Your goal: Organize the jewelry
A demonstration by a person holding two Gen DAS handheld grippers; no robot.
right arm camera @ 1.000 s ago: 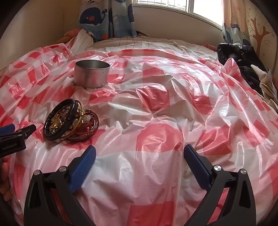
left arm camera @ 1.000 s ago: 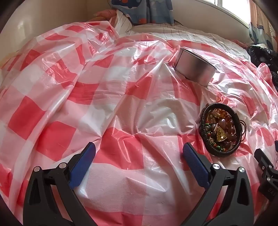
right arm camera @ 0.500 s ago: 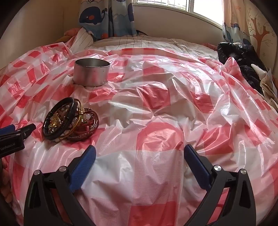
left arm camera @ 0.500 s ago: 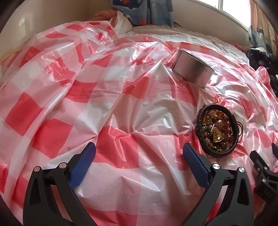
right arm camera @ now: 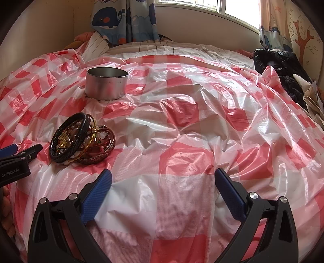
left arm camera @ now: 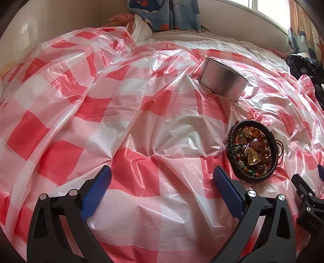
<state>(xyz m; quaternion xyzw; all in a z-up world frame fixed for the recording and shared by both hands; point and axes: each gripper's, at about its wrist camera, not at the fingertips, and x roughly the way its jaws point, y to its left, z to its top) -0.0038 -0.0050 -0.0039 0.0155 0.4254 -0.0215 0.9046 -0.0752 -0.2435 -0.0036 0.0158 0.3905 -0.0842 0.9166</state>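
Loosely piled, the bracelets [right arm camera: 81,139] lie flat near the upright tin [right arm camera: 106,83]; both grippers' jaws gape empty.

Home bedroom, bed [right arm camera: 182,50] under checked plastic sheet [right arm camera: 182,121], whale-print curtain [right arm camera: 123,20], window [right arm camera: 232,6]

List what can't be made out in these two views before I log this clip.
- Tin contents: left view shows only its wall; right view's low angle hides the floor behind the near wall.
- Bracelet pile: the count is unclear, as the pieces overlap under the black band in both views.
- Right gripper: cut off by the frame's right edge in the left view.
- Hand: only a sliver shows at the left edge of the right view.
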